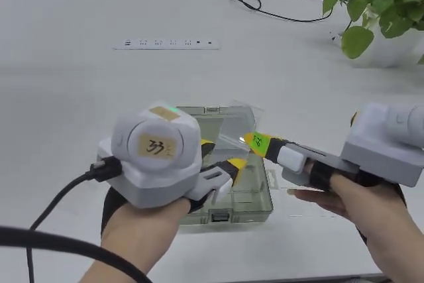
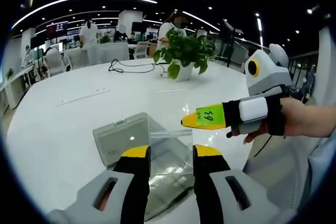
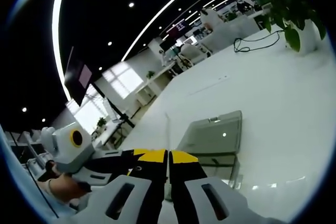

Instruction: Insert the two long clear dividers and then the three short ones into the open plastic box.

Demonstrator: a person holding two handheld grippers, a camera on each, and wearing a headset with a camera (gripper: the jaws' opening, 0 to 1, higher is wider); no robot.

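A thin clear plastic divider (image 1: pixel 235 127) was held upright over the open clear plastic box (image 1: pixel 255 203), near the front edge of the white table (image 1: pixel 79 97). It was pinched by the right gripper (image 1: pixel 255 141). The left gripper (image 1: pixel 222 154) was spread and held nothing. Insertion of a divider seemed in hand. Next, it probably had to be squared to the box walls and lowered. Its broad face (image 2: pixel 170 148) was seen in the left gripper view, its thin edge (image 3: pixel 168 129) in the right gripper view.

Clear plastic box (image 1: pixel 246 213), lid (image 1: pixel 213 114) open behind, clear divider (image 1: pixel 235 124) upright over it
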